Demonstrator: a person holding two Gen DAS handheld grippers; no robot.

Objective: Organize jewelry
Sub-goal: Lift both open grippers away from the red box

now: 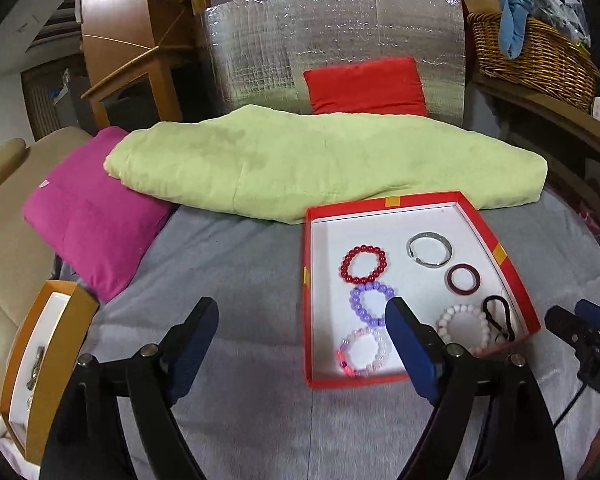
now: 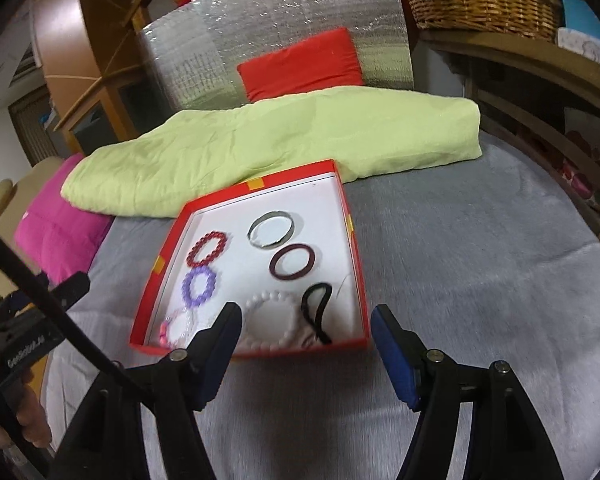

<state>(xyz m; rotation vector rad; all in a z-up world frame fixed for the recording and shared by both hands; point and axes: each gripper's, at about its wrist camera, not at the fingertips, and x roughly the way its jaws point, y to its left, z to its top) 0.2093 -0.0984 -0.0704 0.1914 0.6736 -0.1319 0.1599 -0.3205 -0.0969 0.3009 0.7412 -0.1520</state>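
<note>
A red box lid (image 1: 500, 254) (image 2: 350, 240) with a white inside lies on the grey blanket. In it lie a red bead bracelet (image 1: 364, 265) (image 2: 208, 248), a purple bead bracelet (image 1: 372, 305) (image 2: 199, 286), a pink-white bracelet (image 1: 365, 352) (image 2: 176, 326), a white bead bracelet (image 1: 466, 330) (image 2: 270, 324), a silver bangle (image 1: 429, 249) (image 2: 271, 229), a dark red ring (image 1: 463, 278) (image 2: 293, 262) and a black hair tie (image 1: 500, 316) (image 2: 317, 306). My left gripper (image 1: 300, 312) is open and empty, left of the lid. My right gripper (image 2: 305, 318) is open and empty over the lid's near edge.
An orange box (image 1: 44, 356) with small items sits at the left edge. A green folded blanket (image 1: 324, 164) and a magenta cushion (image 1: 84, 216) lie behind. A red cushion (image 1: 366, 86), a silver foil panel (image 1: 260, 48) and a wicker basket (image 1: 540, 56) stand further back.
</note>
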